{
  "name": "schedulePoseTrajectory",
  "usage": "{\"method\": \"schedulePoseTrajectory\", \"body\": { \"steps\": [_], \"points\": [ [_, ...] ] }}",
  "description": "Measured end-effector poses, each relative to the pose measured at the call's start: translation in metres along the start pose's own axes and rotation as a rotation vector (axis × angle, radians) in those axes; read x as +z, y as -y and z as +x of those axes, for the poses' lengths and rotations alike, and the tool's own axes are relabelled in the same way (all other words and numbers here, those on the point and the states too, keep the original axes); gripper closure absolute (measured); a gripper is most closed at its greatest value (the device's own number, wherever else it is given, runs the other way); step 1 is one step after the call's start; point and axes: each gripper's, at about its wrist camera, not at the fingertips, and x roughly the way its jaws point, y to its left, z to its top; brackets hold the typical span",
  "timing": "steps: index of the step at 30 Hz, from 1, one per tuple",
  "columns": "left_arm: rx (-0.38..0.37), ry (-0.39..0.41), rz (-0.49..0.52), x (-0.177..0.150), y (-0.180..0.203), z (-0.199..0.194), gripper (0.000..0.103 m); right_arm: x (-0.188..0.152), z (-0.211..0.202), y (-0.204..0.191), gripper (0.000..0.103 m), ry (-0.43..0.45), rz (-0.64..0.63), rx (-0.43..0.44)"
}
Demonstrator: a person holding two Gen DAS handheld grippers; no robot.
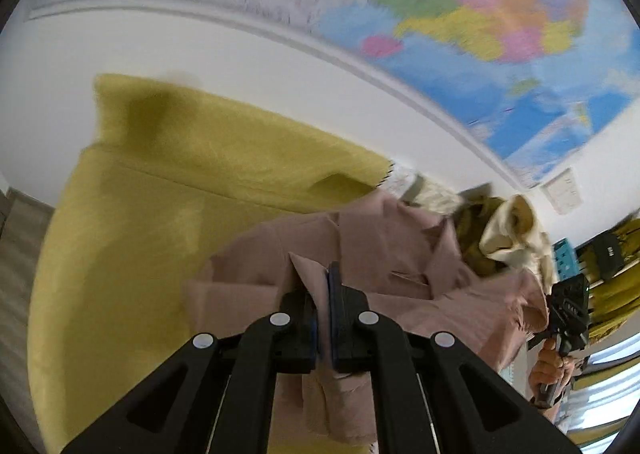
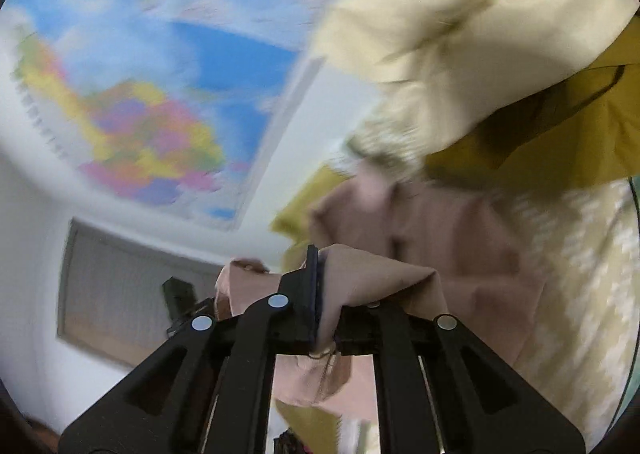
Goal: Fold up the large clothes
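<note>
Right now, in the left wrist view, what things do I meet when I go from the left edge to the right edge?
Yellow-green cover → left gripper, shut on the pink garment → cream garment → right gripper, held in a hand.

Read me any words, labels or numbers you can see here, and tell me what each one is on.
None can be read.
Wall map: print is there, too blurred to read.
Small white sheet on the wall below the map: marks too small and blurred.
Teal crate: dark marks, unreadable.
Black gear beside the crate: pale marks, unreadable.
Pink garment: no text visible.
</note>
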Motion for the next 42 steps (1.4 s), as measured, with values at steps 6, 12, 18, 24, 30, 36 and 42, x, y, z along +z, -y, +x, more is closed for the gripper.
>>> {"method": "schedulePoseTrajectory", "body": {
  "steps": [6, 12, 18, 24, 30, 36, 42],
  "points": [
    [0.033, -0.057, -0.046, 0.022, -0.016, 0.042, 0.09, 0.019, 0.032, 0.039, 0.076, -0.024, 0.091, -0.107],
    [-0.022, 0.086, 0.091, 0.008, 0.001, -0.006, 0.043, 0.002, 0.009, -0.015, 0.021, 0.058, -0.185, -0.175],
    [0.046, 0.176, 0.462, -0.055, 0.062, -0.034, 0.036, -0.049, 0.011, -0.075, 0.02, 0.049, -0.569, -0.289],
    [0.133, 0.068, 0.769, -0.096, 0.115, 0.031, 0.036, -0.094, 0.098, -0.092, 0.021, -0.123, -0.845, -0.429],
    [0.211, 0.003, 0.71, -0.066, 0.102, 0.073, 0.055, -0.116, 0.149, -0.089, 0.016, -0.183, -0.945, -0.489],
    [0.18, 0.026, 0.586, -0.026, 0.092, 0.079, 0.078, -0.091, 0.18, -0.083, 0.094, -0.209, -0.869, -0.513],
    [0.107, 0.162, 0.506, -0.004, 0.085, 0.039, 0.042, -0.048, 0.165, -0.109, 0.094, -0.054, -0.831, -0.488]
  ]
}}
